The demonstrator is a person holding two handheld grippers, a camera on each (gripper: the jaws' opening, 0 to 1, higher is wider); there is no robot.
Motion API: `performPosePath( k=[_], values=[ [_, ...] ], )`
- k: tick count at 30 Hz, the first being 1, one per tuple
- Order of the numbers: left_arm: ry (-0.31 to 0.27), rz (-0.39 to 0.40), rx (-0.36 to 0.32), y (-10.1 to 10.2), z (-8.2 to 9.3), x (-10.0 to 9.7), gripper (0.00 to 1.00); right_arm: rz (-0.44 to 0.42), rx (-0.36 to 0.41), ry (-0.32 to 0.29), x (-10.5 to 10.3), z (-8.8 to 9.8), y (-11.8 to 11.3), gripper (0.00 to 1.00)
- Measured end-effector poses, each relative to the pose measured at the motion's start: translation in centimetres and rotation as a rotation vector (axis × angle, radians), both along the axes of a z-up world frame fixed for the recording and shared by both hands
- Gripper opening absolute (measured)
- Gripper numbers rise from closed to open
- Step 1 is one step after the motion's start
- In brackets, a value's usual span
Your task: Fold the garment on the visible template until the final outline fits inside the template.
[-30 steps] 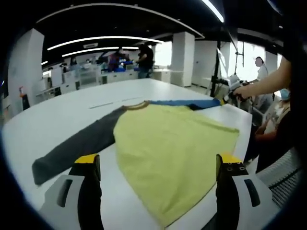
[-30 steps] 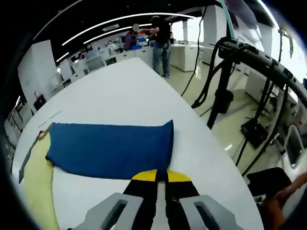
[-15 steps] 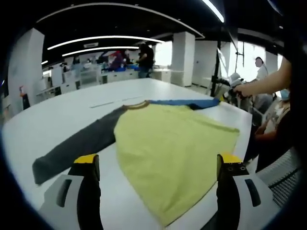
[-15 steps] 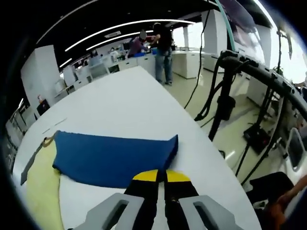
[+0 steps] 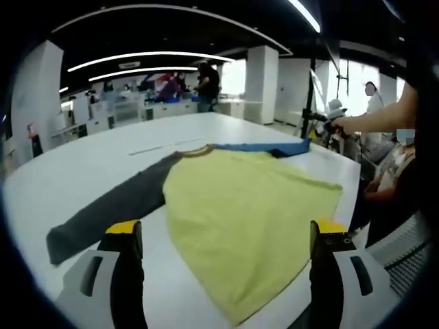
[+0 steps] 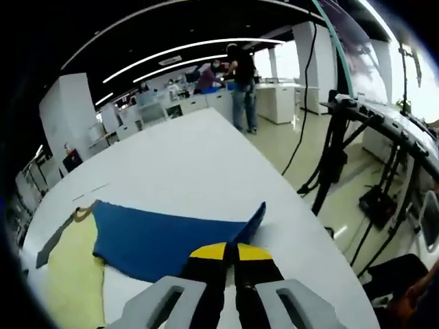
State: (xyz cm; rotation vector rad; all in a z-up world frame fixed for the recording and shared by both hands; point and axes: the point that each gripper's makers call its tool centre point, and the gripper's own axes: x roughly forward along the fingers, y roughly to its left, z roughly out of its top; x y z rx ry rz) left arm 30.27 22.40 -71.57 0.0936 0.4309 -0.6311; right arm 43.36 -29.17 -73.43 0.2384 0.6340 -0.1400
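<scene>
A white table (image 5: 82,164) in an open office carries the shirt (image 5: 240,205) at frame centre. Right tongs (image 6: 230,252) pinch the blue sleeve (image 6: 164,236); left tongs (image 5: 223,236) gape, released. A weak pinch could drop the sleeve mid-fold.

Both views are evenly lit from overhead: long curved light strips (image 5: 137,58) arc across a dark ceiling, and bright windows (image 5: 353,92) at the right of the left gripper view blow out to white. The white table (image 6: 178,164) reflects the light softly, with little shadow under the garment (image 5: 240,212). Fisheye bending curves straight lines near the edges. Both pictures are slightly soft, and the far background is hazy.
</scene>
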Motion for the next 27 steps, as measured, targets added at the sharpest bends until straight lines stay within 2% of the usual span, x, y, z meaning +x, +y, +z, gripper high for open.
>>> performPosePath(
  k=[16,20,27],
  values=[
    [-0.014,0.0,-0.013,-0.1,0.4,0.0,0.99,0.072,0.067,-0.103,2.3,2.3,4.0,0.0],
    [-0.017,0.001,-0.013,-0.1,0.4,0.0,0.99,0.076,0.086,-0.118,3.4,2.0,3.2,0.0],
    [-0.027,-0.002,-0.017,-0.2,0.5,0.1,0.99,0.082,0.128,-0.156,4.2,2.7,5.3,0.0]
  ],
)
